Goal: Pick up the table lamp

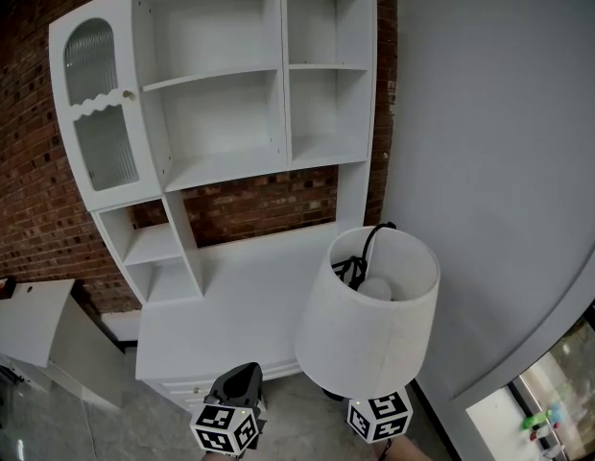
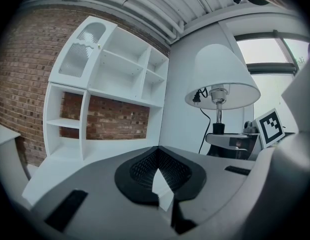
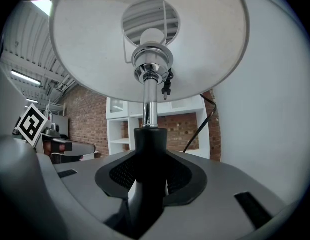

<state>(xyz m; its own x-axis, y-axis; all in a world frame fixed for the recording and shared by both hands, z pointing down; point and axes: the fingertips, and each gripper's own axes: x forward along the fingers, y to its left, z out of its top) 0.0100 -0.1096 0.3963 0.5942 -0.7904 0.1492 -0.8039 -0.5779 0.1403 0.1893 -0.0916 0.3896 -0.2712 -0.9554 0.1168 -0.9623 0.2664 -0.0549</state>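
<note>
The table lamp has a white shade (image 1: 367,327), a chrome neck and a black stem (image 3: 149,151), with a bulb (image 1: 376,289) and a black cord (image 1: 370,242) showing through the shade's open top. In the head view it hangs off the front right corner of the white desk (image 1: 242,301). My right gripper (image 3: 150,180) is shut on the black stem, just below the chrome neck; in the head view only its marker cube (image 1: 379,417) shows under the shade. My left gripper (image 1: 242,380) hangs to the lamp's left, shut with nothing in it. The left gripper view shows the lamp (image 2: 222,77) at the right.
A white shelf unit (image 1: 230,94) with a glass door (image 1: 98,113) stands on the desk against a brick wall (image 1: 29,181). A grey wall (image 1: 489,142) runs close along the lamp's right. A low white cabinet (image 1: 38,327) stands at the left, a window (image 1: 557,392) at the lower right.
</note>
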